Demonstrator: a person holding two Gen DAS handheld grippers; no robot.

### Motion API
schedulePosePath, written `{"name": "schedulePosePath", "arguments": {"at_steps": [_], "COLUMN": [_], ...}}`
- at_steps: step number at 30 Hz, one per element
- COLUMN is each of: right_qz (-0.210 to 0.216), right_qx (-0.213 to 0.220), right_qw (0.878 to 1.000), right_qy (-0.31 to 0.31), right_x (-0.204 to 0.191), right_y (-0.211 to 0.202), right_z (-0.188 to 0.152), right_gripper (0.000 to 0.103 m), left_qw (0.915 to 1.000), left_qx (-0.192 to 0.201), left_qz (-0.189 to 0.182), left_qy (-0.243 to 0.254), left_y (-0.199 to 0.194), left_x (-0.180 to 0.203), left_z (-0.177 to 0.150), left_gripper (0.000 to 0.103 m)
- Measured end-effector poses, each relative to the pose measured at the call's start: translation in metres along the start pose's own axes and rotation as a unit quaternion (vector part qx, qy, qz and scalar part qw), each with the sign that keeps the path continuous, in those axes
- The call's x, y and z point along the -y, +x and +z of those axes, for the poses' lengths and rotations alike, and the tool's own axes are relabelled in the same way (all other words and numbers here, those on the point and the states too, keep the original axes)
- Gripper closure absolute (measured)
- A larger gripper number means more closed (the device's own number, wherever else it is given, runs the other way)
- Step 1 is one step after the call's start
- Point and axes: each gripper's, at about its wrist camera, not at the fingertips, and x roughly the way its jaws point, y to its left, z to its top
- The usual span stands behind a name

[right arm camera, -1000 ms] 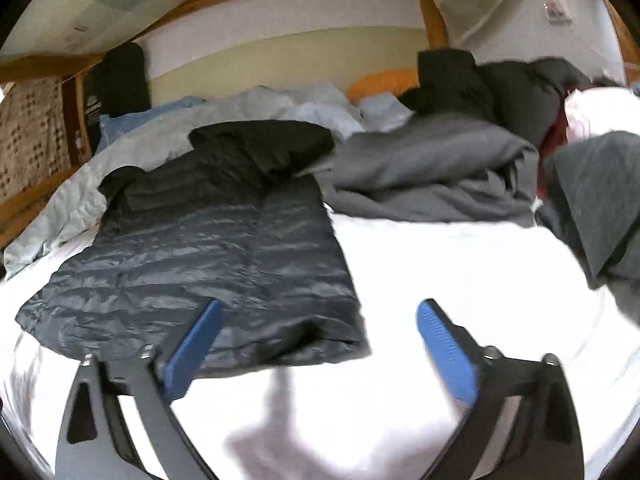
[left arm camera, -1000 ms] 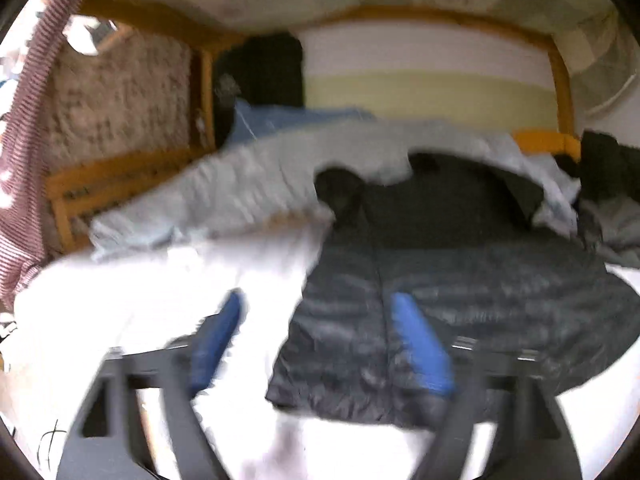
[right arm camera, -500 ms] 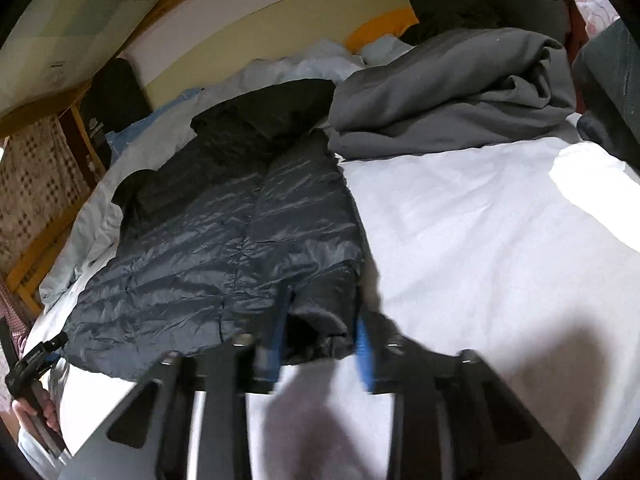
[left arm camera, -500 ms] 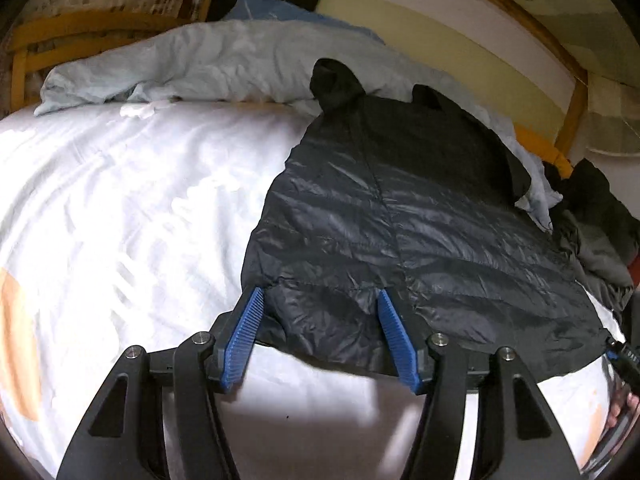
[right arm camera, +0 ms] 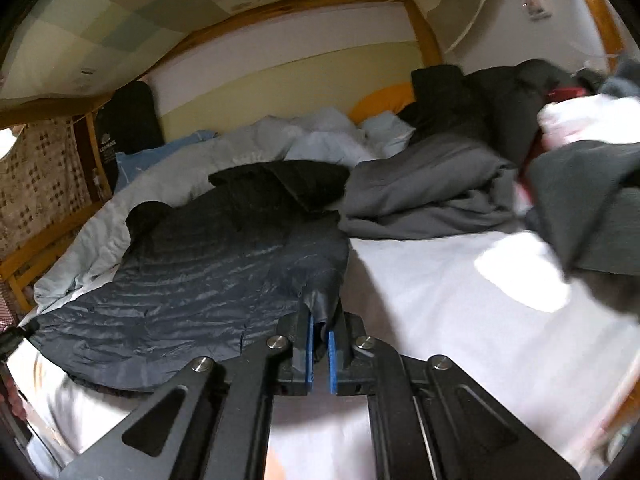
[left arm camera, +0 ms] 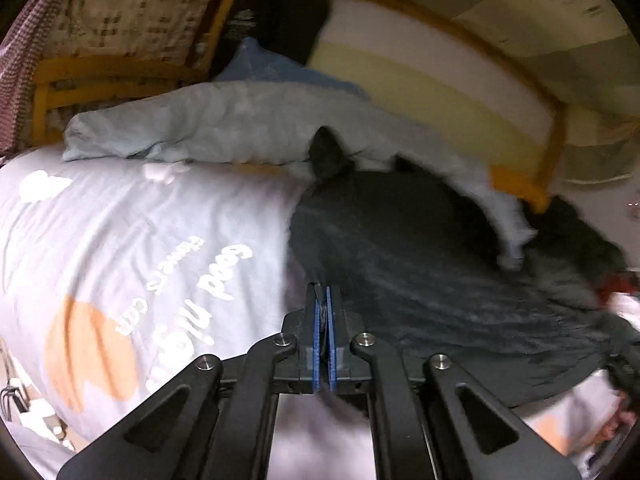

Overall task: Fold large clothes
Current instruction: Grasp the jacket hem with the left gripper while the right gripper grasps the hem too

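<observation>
Left tool (left arm camera: 322, 312), open around the hem half a second ago, is now being seen pinched shut on the puffer jacket (left arm camera: 420, 264) lying on the bed (left arm camera: 120, 240). Right tool (right arm camera: 319, 336) is likewise clamping the other hem corner (raised already), so folding is being started.
</observation>
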Motion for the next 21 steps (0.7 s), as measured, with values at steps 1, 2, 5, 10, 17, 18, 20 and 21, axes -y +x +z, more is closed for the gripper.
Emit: {"name": "schedulePosePath", "arguments": {"at_steps": [1, 2, 5, 10, 17, 18, 20, 21], "right_qz": [-0.004, -0.008, -0.013, -0.02, -0.031, -0.033, -0.038, -0.043], "right_qx": [-0.004, -0.01, -0.008, 0.0, -0.091, -0.102, -0.103, -0.102], "right_qw": [1.0, 1.0, 0.999, 0.999, 0.994, 0.993, 0.992, 0.992], "right_qy": [-0.011, -0.026, -0.04, -0.049, -0.051, -0.045, -0.059, -0.067], "right_x": [-0.001, -0.002, -0.004, -0.012, -0.018, -0.017, -0.018, -0.02], "right_y": [-0.012, -0.021, -0.032, 0.007, 0.139, 0.152, 0.171, 0.179], "right_z": [0.0, 0.0, 0.009, 0.038, 0.07, 0.071, 0.071, 0.069], "right_gripper": [0.097, 0.097, 0.097, 0.097, 0.097, 0.097, 0.097, 0.097], "left_qw": [0.999, 0.9965, 0.9953, 0.9953, 0.9806, 0.9793, 0.9758, 0.9744], "left_qx": [0.0, -0.001, -0.021, -0.037, -0.082, -0.085, -0.089, -0.097], "left_qz": [0.008, 0.026, 0.026, 0.051, 0.123, 0.129, 0.139, 0.141], "left_qy": [0.043, 0.08, 0.091, 0.075, 0.128, 0.131, 0.144, 0.146], "left_y": [-0.014, -0.021, -0.029, 0.018, 0.132, 0.143, 0.162, 0.174], "left_x": [0.009, 0.015, 0.02, 0.021, 0.034, 0.032, 0.033, 0.031], "left_z": [0.005, 0.01, 0.024, 0.045, 0.049, 0.048, 0.044, 0.043], "left_gripper": [0.1, 0.1, 0.1, 0.1, 0.1, 0.1, 0.099, 0.099]}}
